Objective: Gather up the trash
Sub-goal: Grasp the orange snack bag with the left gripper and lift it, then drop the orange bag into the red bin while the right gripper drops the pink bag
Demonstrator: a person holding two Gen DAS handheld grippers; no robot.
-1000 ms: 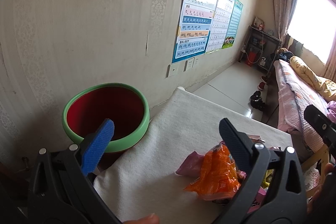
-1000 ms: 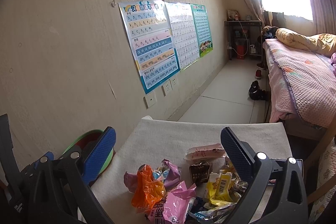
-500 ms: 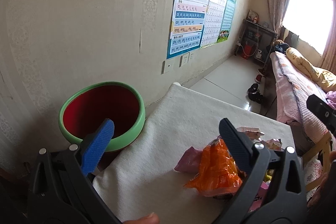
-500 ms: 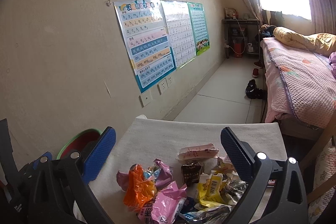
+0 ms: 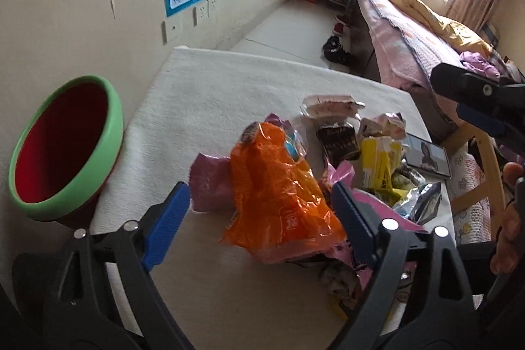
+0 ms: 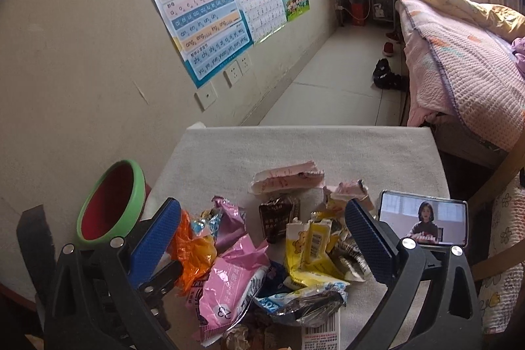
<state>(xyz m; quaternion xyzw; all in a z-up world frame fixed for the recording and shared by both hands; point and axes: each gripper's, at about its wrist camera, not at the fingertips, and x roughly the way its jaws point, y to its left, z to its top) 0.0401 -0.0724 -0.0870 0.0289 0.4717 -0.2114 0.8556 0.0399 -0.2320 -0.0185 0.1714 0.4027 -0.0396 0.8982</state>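
Observation:
A pile of snack wrappers lies on the white-clothed table (image 5: 213, 87). An orange wrapper (image 5: 279, 195) sits at the pile's left edge, between the blue pads of my left gripper (image 5: 261, 205). The jaws are closing and the pads stand apart from it. In the right wrist view, my right gripper (image 6: 262, 235) hangs open over the pile, above a pink wrapper (image 6: 229, 284) and a yellow wrapper (image 6: 311, 248); the orange wrapper (image 6: 193, 251) lies by its left pad. A red bin with a green rim (image 5: 65, 146) stands off the table's left edge.
A phone (image 6: 423, 218) with a lit screen lies on the table, right of the pile. The wall runs close along the left. A bed (image 6: 459, 61) and a wooden chair frame (image 5: 485, 159) stand to the right. Shoes (image 6: 387, 74) lie on the floor beyond.
Both grippers have dropped and tilted down toward the pile. The left one has come around the orange wrapper and its jaws have narrowed. The right one stays open.

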